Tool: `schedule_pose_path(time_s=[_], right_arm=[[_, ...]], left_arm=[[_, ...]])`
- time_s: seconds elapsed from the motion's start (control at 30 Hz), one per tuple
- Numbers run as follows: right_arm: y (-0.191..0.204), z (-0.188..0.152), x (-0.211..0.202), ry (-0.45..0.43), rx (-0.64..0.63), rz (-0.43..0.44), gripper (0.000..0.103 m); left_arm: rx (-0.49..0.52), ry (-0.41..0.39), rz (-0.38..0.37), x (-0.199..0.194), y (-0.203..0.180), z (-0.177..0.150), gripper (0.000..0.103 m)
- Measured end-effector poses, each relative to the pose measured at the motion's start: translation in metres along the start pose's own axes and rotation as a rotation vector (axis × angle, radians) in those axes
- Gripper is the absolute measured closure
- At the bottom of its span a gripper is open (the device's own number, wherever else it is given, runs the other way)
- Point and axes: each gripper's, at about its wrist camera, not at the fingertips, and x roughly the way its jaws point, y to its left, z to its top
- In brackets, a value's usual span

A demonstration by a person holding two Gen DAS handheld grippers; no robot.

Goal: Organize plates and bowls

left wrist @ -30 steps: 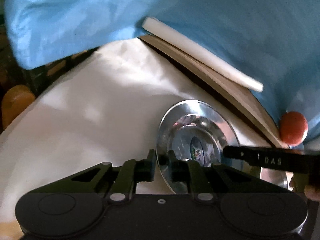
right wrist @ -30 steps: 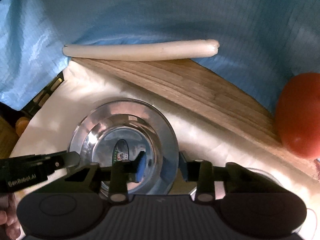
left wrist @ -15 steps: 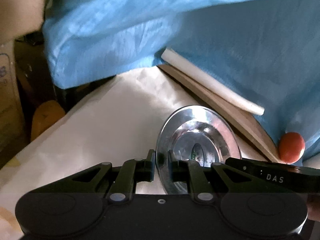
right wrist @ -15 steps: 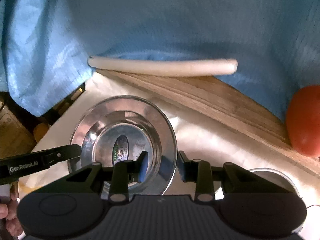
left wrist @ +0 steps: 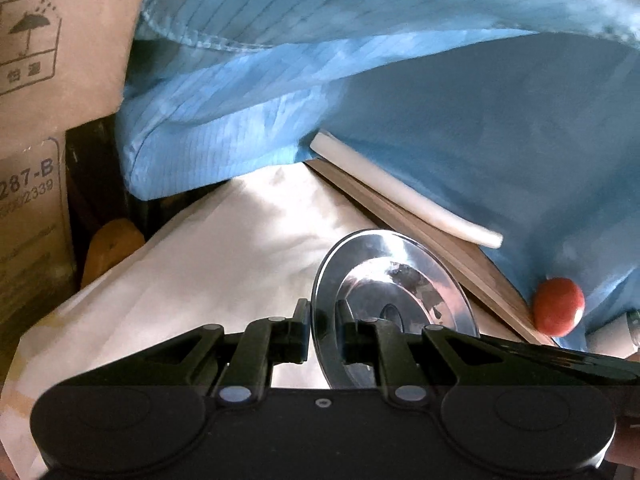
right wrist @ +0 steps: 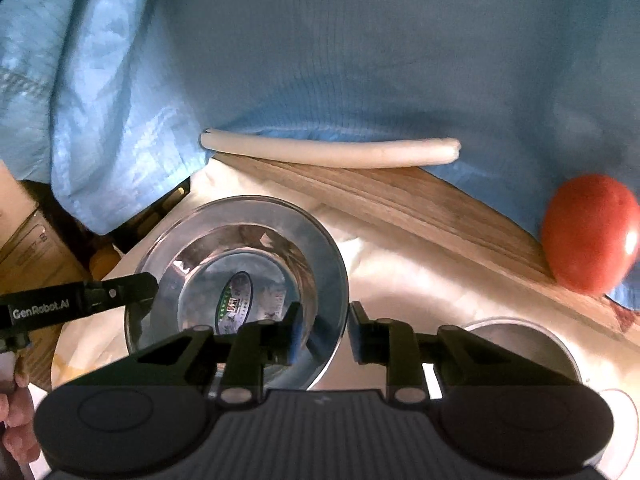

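The left gripper (left wrist: 323, 334) sits at the lower centre of the left wrist view, its two black fingers clamped on the rim of a shiny round steel bowl (left wrist: 394, 288) that shows almost edge-on just right of centre. In the right wrist view the same steel bowl (right wrist: 240, 280) fills the lower left of centre, its hollow facing the camera with an oval green label on the bottom. The right gripper (right wrist: 324, 330) straddles the bowl's right-hand rim at the lower centre; its jaws are closing, the rim between them, one blue-padded finger inside the bowl and the other outside with a gap still showing beside the rim. The left gripper's black finger comes in from the left edge of this view and meets the bowl's opposite rim.

The bowl is above a white cloth (left wrist: 224, 248). A second steel bowl (right wrist: 520, 344) rests at the lower right. A wooden board (right wrist: 400, 196) runs diagonally behind, with a long white stick (right wrist: 328, 152) along its far edge and a red tomato (right wrist: 592, 232) at the right. Blue fabric (right wrist: 360, 60) covers the upper frame. Cardboard boxes (left wrist: 28, 160) stand at the left of the left wrist view
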Motion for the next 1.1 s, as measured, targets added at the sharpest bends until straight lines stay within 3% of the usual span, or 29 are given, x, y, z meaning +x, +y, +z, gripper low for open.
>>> schedule_pose_path(time_s=[0.33,0.8,1.1], right_arm=[[-0.008,-0.037,-0.036,0.008,0.008,0.020,0.076],[-0.008,-0.090,-0.057,0.068,0.015,0.063,0.076],[-0.009,-0.108,-0.063,0.113,0.025,0.075,0.076]], left_arm=[[0.049,0.047,-0.026,-0.020,-0.006,-0.030,0.090],[0.148,0.130,-0.026,-0.036,-0.007,-0.064,0.089],[0.223,0.199,-0.026,-0.037,-0.007,-0.080,0.089]])
